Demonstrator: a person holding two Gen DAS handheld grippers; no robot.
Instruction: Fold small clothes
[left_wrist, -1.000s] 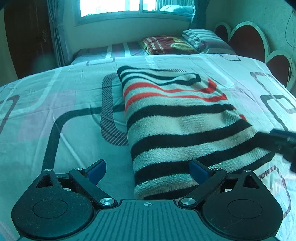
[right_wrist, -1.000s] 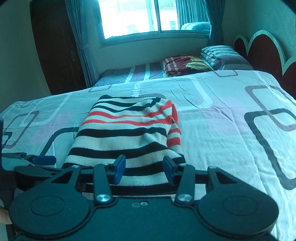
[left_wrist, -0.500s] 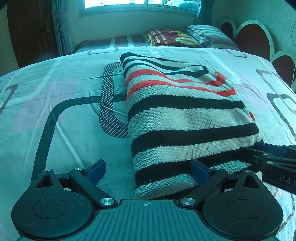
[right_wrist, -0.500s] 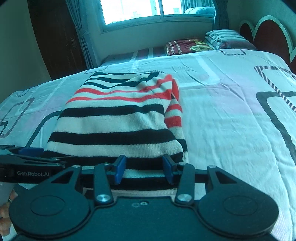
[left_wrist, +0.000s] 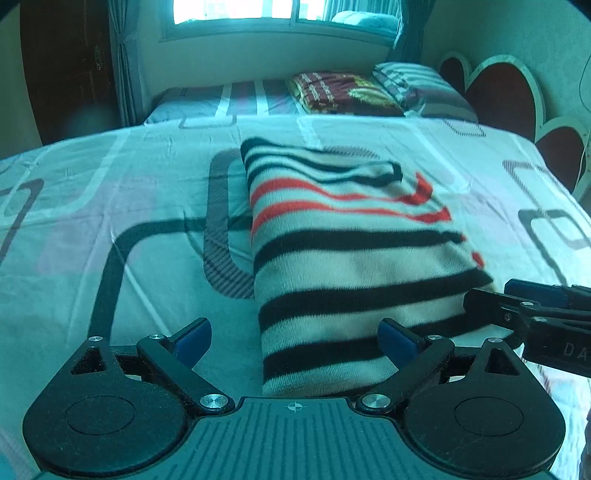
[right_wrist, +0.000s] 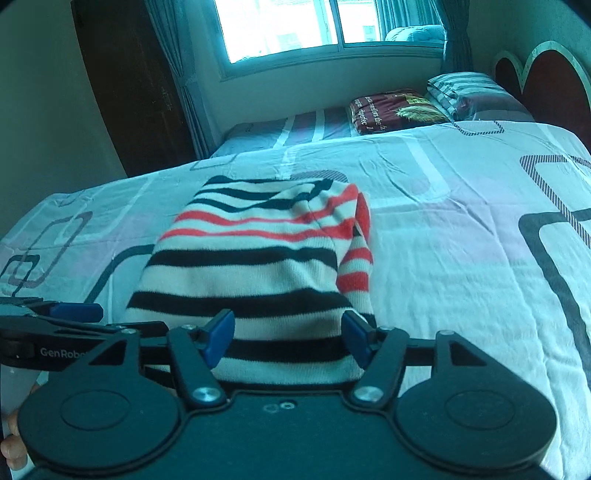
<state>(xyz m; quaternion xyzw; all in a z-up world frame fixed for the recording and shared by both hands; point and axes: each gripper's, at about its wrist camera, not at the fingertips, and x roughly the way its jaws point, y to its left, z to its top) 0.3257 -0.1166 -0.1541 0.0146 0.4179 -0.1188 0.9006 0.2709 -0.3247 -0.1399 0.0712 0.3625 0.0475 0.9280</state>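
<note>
A folded striped sweater is seen lying on the patterned bed sheet, its near edge just ahead of both tools. The left gripper is held with its blue pads wide apart at the sweater's near left corner. The right gripper is likewise spread, nothing clamped, over the near hem. A dark red folded blanket and a striped pillow are pictured beyond.

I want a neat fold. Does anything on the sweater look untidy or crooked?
Yes. On the sweater, a red-striped part hangs loose over the right side and the far edge is wavy. Both grippers are open.
</note>
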